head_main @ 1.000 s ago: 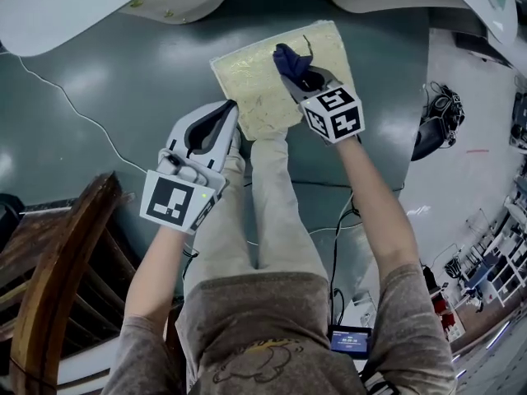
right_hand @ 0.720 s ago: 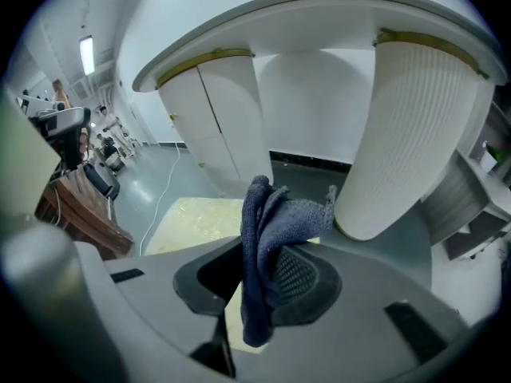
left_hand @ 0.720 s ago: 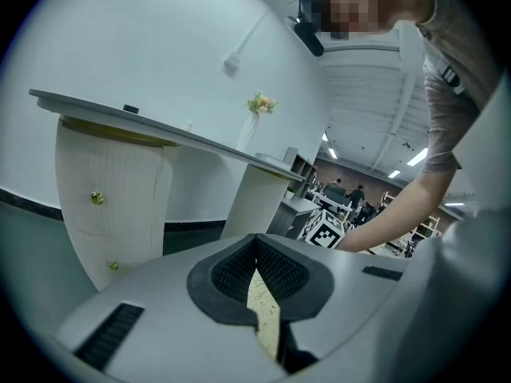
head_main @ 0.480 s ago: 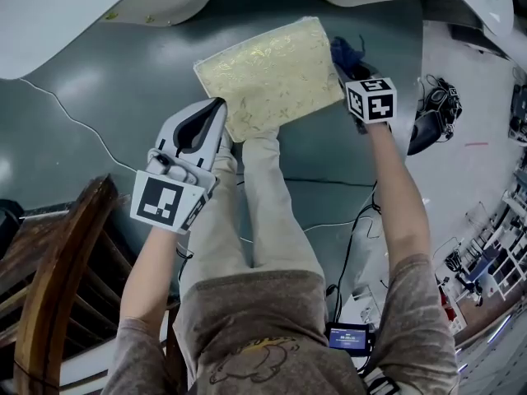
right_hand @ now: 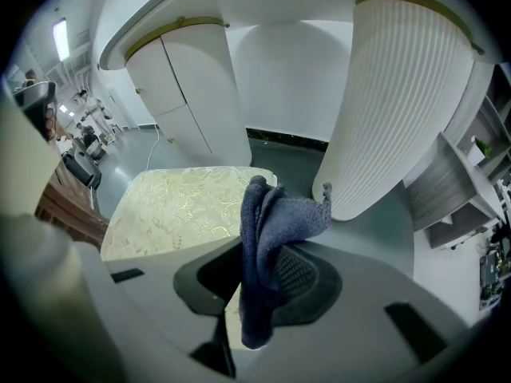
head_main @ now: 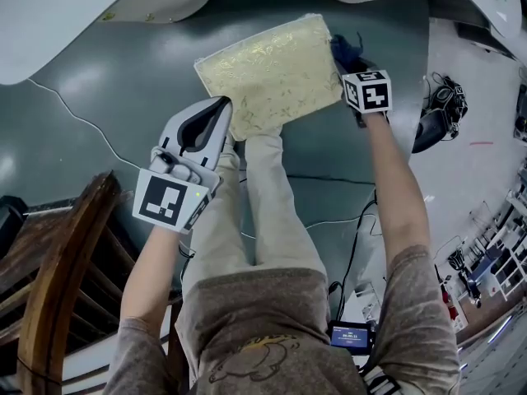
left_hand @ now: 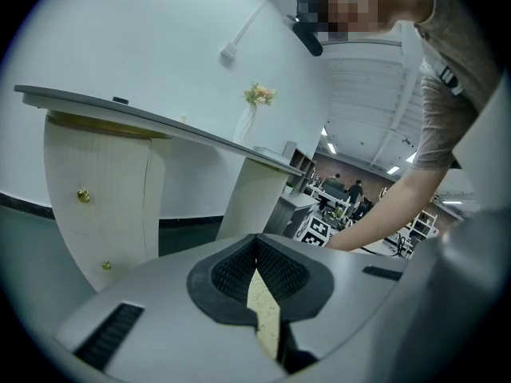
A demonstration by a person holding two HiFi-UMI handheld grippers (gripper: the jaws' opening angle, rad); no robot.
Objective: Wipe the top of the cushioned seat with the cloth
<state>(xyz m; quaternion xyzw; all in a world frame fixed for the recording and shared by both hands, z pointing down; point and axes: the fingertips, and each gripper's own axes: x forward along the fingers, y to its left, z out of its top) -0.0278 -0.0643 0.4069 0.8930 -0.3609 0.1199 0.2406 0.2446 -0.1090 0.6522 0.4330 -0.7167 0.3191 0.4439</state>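
The cushioned seat (head_main: 263, 71) is a pale yellow patterned pad, low on the dark green floor ahead of my knees. My right gripper (head_main: 346, 58) hangs just off the seat's right edge, shut on a dark blue cloth (head_main: 344, 48). In the right gripper view the cloth (right_hand: 270, 222) droops bunched between the jaws, with the seat (right_hand: 180, 206) lying to the left and apart from it. My left gripper (head_main: 216, 112) hovers by the seat's near left corner, its jaws shut with nothing in them (left_hand: 257, 271).
White curved cabinets (head_main: 82, 15) stand beyond the seat, and a ribbed white column (right_hand: 391, 102) rises close on the right. A wooden chair (head_main: 58, 278) is at lower left. The person's legs (head_main: 263, 204) reach the seat's near edge. A white cable (head_main: 82, 122) crosses the floor.
The right gripper swept the cloth rightward across the seat's top and off its right edge, then held there. The left gripper has barely moved.
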